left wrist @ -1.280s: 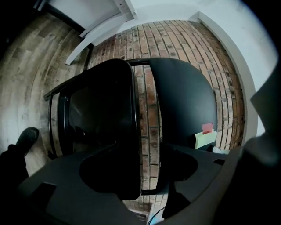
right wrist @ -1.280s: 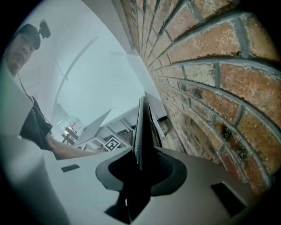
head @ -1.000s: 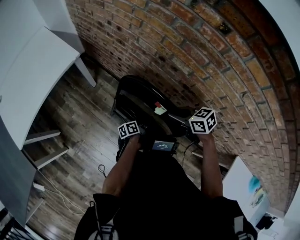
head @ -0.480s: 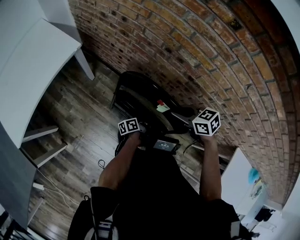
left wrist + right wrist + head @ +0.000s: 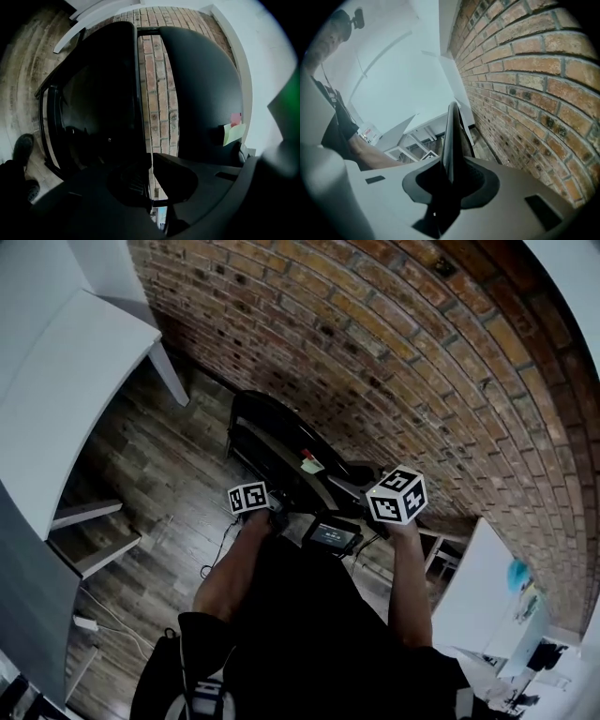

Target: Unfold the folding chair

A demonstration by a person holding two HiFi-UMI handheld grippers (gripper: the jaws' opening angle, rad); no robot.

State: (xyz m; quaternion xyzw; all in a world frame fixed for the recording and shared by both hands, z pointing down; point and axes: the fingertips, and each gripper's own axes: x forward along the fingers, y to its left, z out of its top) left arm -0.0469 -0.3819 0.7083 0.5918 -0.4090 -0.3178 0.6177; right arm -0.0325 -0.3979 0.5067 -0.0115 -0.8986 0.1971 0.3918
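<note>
Folding chair (image 5: 267,427): on the wood floor (image 5: 150,456) beside the brick wall (image 5: 394,362), held between both grippers.
Left gripper (image 5: 150,159): jaws wide apart a second ago, now clamped on the chair's thin edge.
Right gripper (image 5: 450,173): unchanged, part-closed and gripping a chair panel edge.

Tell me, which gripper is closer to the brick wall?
Right. The right gripper holds the chair's edge right beside the wall. The left gripper sits farther out, with the chair between it and the wall.

Dark wood-plank floor (image 5: 141,456) carries the black folding chair (image 5: 272,442) and a white table leg (image 5: 171,376)
</note>
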